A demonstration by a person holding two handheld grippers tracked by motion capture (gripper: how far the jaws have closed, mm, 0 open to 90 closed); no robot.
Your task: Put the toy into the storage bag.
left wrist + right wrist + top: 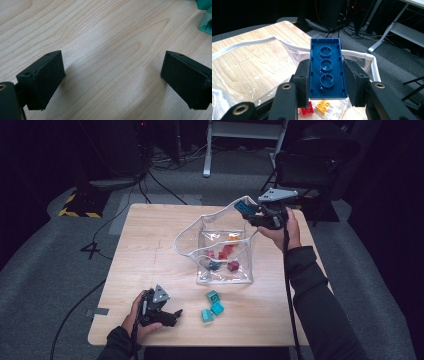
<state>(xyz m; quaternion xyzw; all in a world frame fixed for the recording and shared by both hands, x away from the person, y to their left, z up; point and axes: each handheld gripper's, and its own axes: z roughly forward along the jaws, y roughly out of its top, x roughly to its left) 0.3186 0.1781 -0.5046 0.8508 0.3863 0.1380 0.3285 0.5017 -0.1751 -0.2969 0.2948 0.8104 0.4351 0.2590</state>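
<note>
Bricks sit inside the clear plastic bag [197, 232] at mid-frame already. The right gripper [326, 75] pinches a blue plastic brick [327, 68] above it. Three teal bricks [212, 306] wait lower down, near the empty, spread-open left gripper [172, 316].

The light wooden table [150, 270] stands on grey carpet [40, 255] in a dim room. Behind it are a black chair [315, 165], a white desk frame [245, 140], loose floor cables [165, 165] and yellow-black hazard tape [77, 205].

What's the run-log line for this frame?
right gripper: shut on blue brick, above clear bag opening | left gripper: open, empty, on table | teal bricks: loose beside bag
</note>
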